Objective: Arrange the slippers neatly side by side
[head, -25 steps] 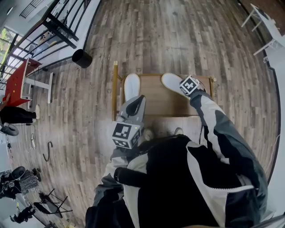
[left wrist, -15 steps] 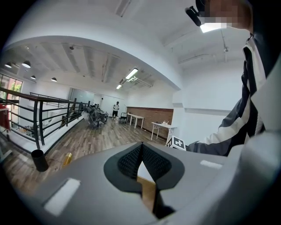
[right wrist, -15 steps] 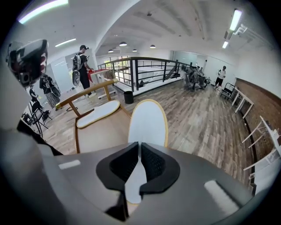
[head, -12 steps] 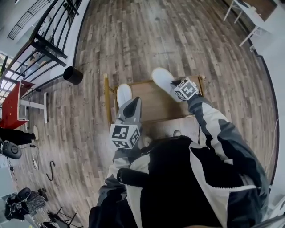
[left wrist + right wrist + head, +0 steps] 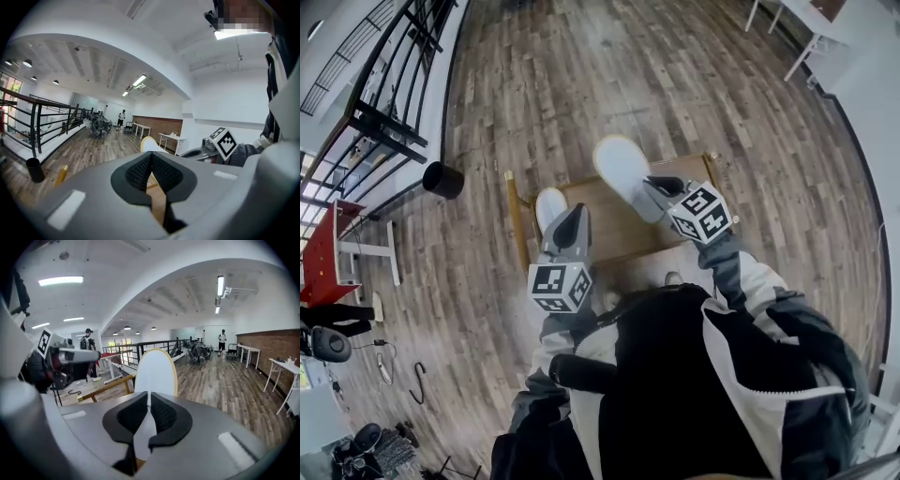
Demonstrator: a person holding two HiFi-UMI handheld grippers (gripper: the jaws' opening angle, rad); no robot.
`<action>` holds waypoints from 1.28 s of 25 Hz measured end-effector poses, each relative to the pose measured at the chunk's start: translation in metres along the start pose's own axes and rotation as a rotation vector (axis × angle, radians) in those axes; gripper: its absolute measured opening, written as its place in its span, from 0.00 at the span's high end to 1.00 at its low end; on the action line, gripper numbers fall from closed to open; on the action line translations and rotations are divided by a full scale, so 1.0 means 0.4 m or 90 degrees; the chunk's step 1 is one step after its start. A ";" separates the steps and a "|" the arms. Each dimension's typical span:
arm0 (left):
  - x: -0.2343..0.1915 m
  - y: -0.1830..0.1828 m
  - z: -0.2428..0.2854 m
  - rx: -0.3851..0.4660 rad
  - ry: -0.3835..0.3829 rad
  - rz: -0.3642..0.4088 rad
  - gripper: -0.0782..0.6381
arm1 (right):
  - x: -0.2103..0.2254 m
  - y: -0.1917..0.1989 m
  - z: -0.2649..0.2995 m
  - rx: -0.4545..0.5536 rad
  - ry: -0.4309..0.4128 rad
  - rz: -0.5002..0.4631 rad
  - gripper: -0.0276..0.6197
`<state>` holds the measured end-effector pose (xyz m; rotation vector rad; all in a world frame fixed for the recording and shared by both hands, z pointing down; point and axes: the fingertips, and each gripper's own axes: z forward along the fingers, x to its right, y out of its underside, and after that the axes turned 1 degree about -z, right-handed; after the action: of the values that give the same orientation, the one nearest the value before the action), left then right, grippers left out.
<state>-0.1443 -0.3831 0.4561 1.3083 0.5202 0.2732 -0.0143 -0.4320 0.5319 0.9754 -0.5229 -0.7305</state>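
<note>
- Low wooden table with turned posts stands on grey-brown plank floor; both slippers are at it.
- Left gripper: pads closed nearly together, only a thin tan sliver in the slit.
- Left white tan-rimmed slipper sits at the table's left end, heel end right at the left gripper's tips. Toe points away from the person. In the left gripper view it pokes up just past the closed pads. Can't tell whether its edge is actually pinched.
- Right gripper: pads clamped on the heel end of the right white tan-rimmed slipper, white material visibly squeezed between them.
- Right white tan-rimmed slipper sticks straight out from the jaws, angled up and left in the head view, toe past the table's far edge. It looks raised off the top; contact with the wood can't be confirmed.
- The two slippers are apart and not parallel: the right one is further out and slanted, the left one square to the table.
- Black round bin is on the floor left of the table, well apart.
- Black metal railing runs along the left side, red-topped desk beside it.
</note>
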 end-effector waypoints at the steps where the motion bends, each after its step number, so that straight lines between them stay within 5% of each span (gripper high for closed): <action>1: 0.000 -0.004 0.003 0.002 0.000 0.001 0.87 | -0.014 -0.023 -0.022 0.029 -0.006 0.009 0.92; 6: 0.002 -0.005 0.010 0.003 0.006 0.007 0.87 | -0.078 -0.084 -0.111 0.123 -0.019 0.019 0.92; 15: -0.018 -0.007 0.013 0.005 -0.008 0.005 0.87 | -0.115 -0.128 -0.133 0.156 -0.027 0.011 0.92; 32: -0.105 -0.005 -0.062 0.001 -0.029 -0.009 0.87 | -0.144 -0.047 0.016 0.102 -0.021 0.061 0.92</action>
<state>-0.1931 -0.3825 0.4586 1.3084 0.4912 0.2302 -0.0621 -0.3987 0.5141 1.0808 -0.6603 -0.6271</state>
